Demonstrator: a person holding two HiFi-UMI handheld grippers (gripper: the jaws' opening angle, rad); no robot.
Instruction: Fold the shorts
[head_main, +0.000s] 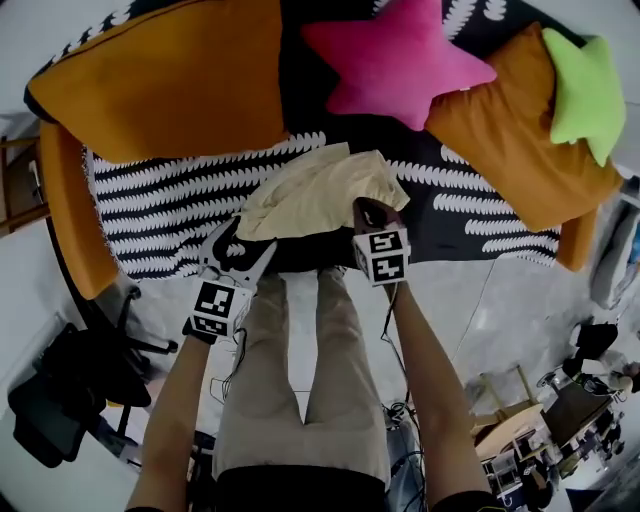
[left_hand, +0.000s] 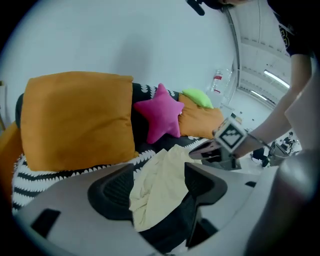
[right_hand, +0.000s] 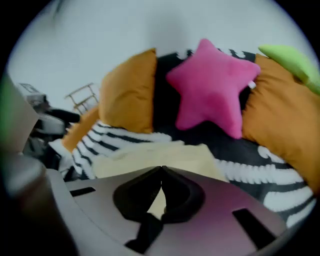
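The cream shorts (head_main: 318, 190) lie crumpled on the black-and-white patterned sofa cover (head_main: 150, 205), near its front edge. My left gripper (head_main: 248, 243) is at the shorts' near left edge with its jaws wide open. In the left gripper view the cream fabric (left_hand: 152, 202) shows in the gap between the black pads (left_hand: 111, 192), and they do not press on it. My right gripper (head_main: 368, 209) is at the shorts' near right corner and is shut. In the right gripper view its tips (right_hand: 161, 171) meet in front of the shorts (right_hand: 150, 154). I cannot tell whether any cloth is pinched. The right gripper (left_hand: 199, 152) also appears in the left gripper view.
A large orange cushion (head_main: 170, 75) leans at the back left and another (head_main: 520, 130) at the right. A pink star pillow (head_main: 400, 60) and a green star pillow (head_main: 590, 90) rest between and on them. The person's trousered legs (head_main: 300, 380) stand against the sofa front. A black chair (head_main: 70, 390) stands at the lower left.
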